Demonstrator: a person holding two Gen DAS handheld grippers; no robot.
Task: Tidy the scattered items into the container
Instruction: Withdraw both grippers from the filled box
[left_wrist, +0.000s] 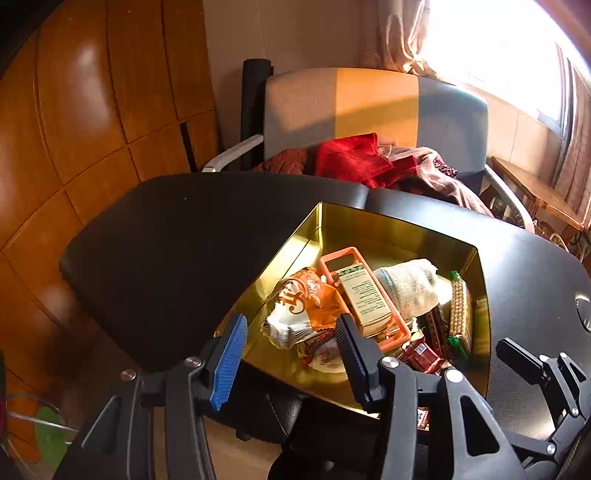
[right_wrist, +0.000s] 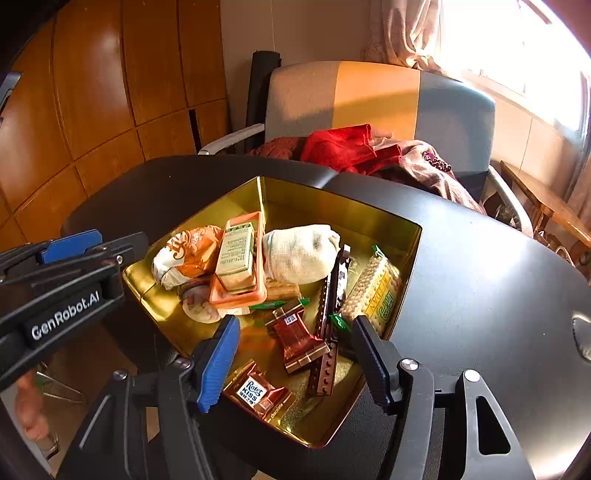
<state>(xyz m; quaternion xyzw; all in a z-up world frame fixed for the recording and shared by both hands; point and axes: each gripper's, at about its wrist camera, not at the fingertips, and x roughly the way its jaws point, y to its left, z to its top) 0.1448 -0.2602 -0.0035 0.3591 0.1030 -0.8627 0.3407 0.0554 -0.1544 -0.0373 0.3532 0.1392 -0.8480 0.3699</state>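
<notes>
I see my left gripper (left_wrist: 291, 350) with its jaws apart, and nothing sits between them. Its blue pad and its black pad touch no thing. Just past the jaws is the shiny gold metal box (left_wrist: 369, 229) on the black table (left_wrist: 166, 240). Right ahead of the jaws, inside the box, lies an orange and white crinkly snack bag (left_wrist: 303, 306). A bit further in lies a tan paper carton (left_wrist: 365, 299) resting in a small orange plastic tray (left_wrist: 332, 260).

My right gripper (right_wrist: 295, 354) also has its jaws wide apart, and they hold nothing. Between the two jaws, but lower down in the box, I see a brown candy pack (right_wrist: 299, 339) and a long brown bar with holes (right_wrist: 327, 369). Near the blue pad lies a brown candy pack with a blue and white label (right_wrist: 258, 393). Past the black pad lies a clear pack of wafer sticks (right_wrist: 373, 291). Further off lies a rolled white sock (right_wrist: 301, 253).
</notes>
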